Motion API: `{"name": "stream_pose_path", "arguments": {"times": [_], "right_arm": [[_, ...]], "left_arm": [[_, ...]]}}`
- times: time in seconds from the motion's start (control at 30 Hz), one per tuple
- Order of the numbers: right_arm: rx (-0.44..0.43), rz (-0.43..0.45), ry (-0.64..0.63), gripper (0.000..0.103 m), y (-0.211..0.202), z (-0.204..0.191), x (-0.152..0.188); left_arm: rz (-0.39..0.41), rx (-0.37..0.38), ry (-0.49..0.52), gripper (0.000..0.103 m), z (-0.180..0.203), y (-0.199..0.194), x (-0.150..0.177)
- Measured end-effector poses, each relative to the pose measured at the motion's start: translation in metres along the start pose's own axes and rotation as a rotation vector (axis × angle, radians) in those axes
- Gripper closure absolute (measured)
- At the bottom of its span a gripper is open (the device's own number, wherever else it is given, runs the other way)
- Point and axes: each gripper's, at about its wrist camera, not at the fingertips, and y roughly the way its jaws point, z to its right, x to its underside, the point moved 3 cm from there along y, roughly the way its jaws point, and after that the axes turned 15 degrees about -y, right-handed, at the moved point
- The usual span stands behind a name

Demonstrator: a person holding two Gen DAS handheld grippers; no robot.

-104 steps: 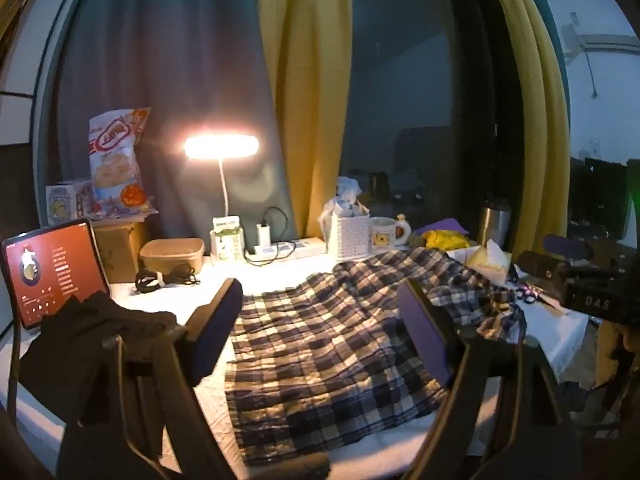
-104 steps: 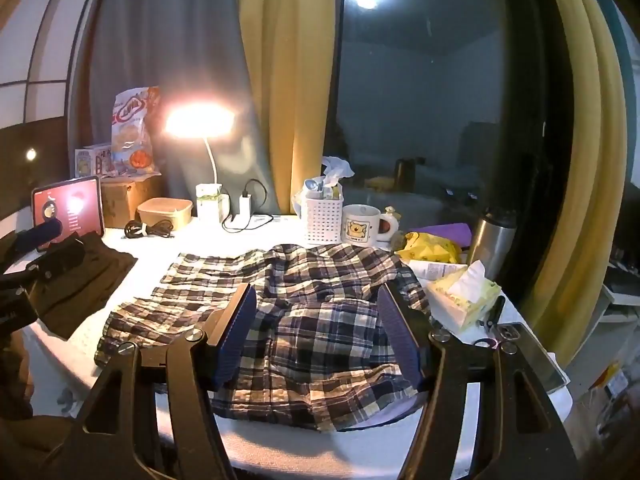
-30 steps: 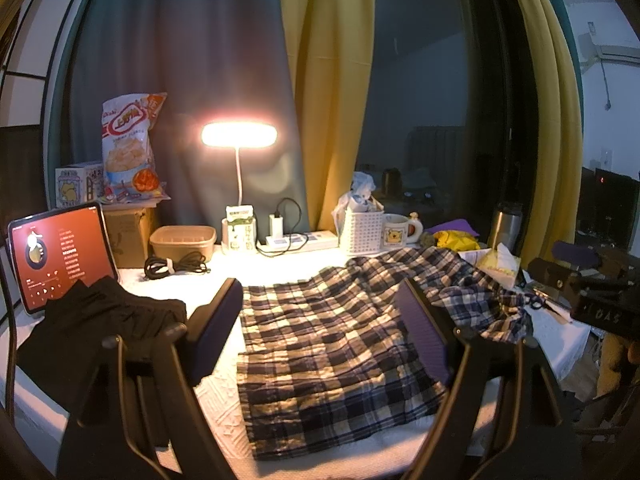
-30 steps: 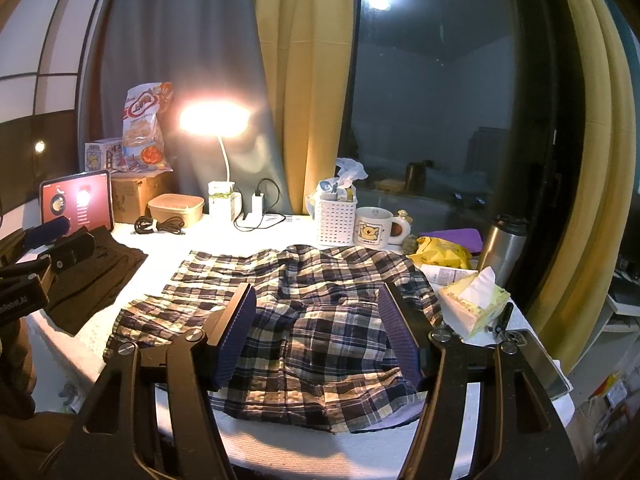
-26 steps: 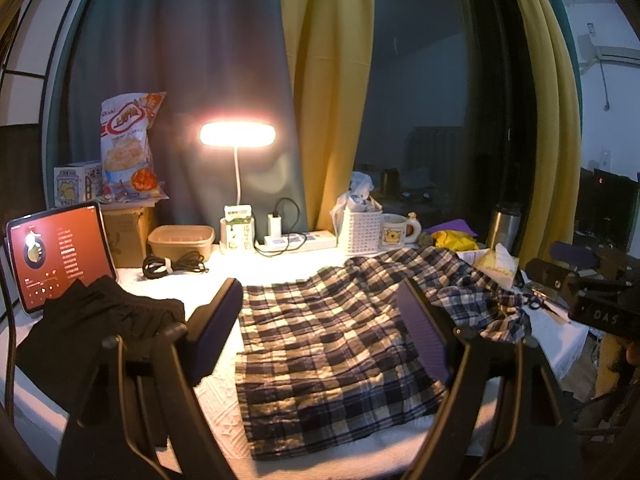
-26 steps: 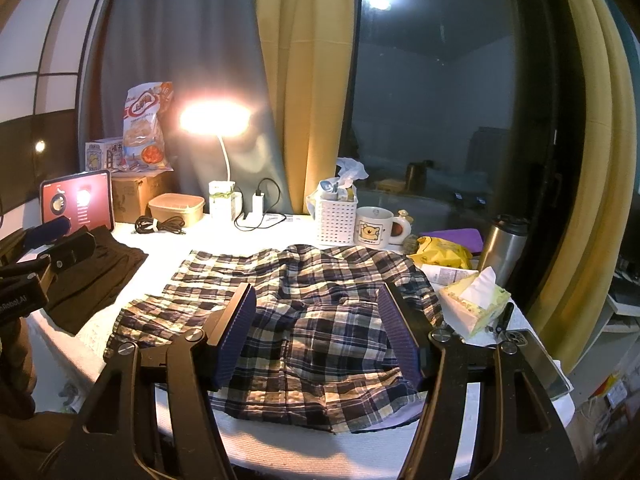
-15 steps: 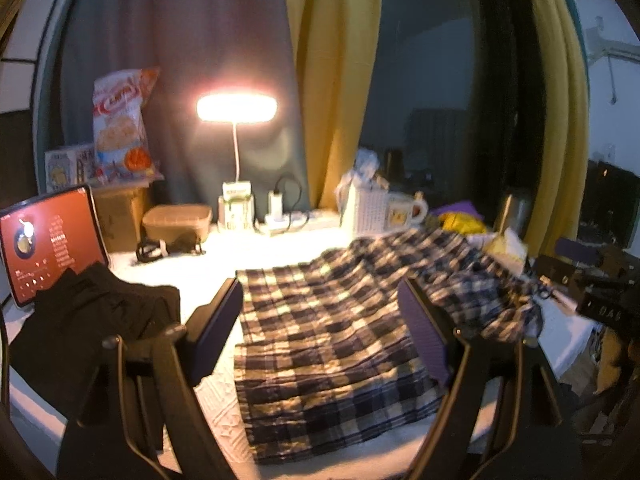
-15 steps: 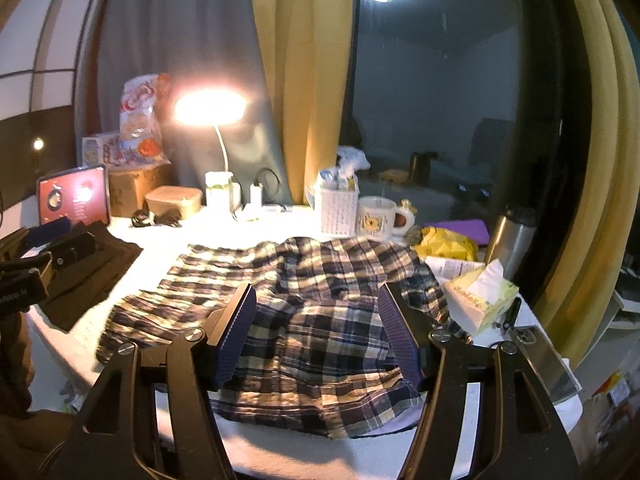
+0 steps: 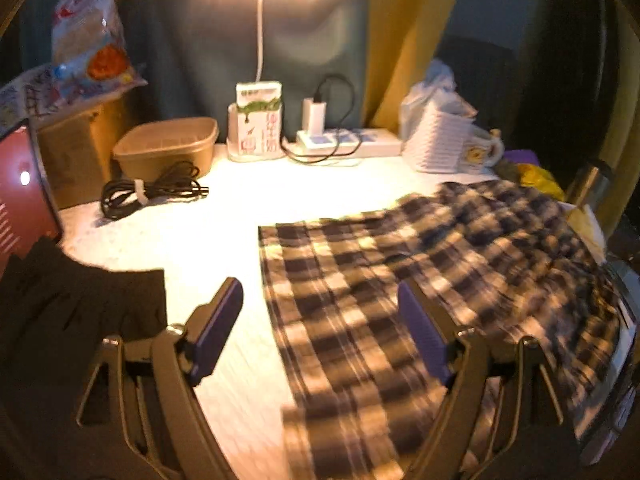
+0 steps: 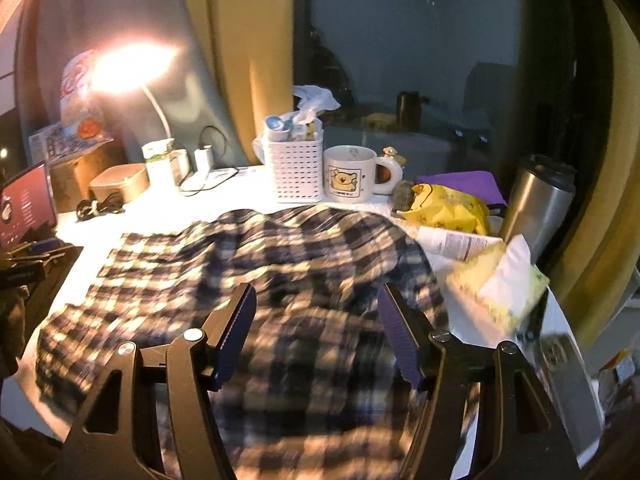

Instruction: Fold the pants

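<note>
Left wrist view: my left gripper [image 9: 320, 320] fingers spread wide, empty, above the plaid pants [image 9: 420, 280] lying centre-right on the table [image 9: 224, 224]; my right gripper [image 10: 316, 336] likewise gapes over them.

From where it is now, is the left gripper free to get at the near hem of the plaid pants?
Probably yes. The left gripper is open and holds nothing, with its right finger over the plaid pants. Nothing lies on the cloth between them. The black garment sits apart to the left.
</note>
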Motion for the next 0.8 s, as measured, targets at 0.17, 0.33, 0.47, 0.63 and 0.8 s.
{"name": "stream_pose_path", "arguments": {"times": [0.17, 0.33, 0.47, 0.63, 0.8], "right_arm": [[-0.083, -0.097, -0.001, 0.036, 0.063, 0.032, -0.016], [-0.090, -0.149, 0.015, 0.036, 0.105, 0.061, -0.031], [-0.097, -0.194, 0.004, 0.036, 0.131, 0.076, -0.046], [-0.061, -0.300, -0.085, 0.036, 0.177, 0.069, -0.045], [-0.138, -0.381, -0.199, 0.085, 0.199, 0.030, -0.027]], "left_arm": [[-0.110, 0.001, -0.033, 0.022, -0.011, 0.059, -0.022], [-0.240, -0.017, 0.021, 0.023, -0.008, 0.105, -0.026], [-0.274, -0.020, 0.060, 0.023, -0.004, 0.127, -0.027], [-0.228, -0.051, 0.154, 0.065, 0.009, 0.129, -0.026], [-0.219, 0.002, 0.179, 0.095, 0.016, 0.126, -0.022]]}}
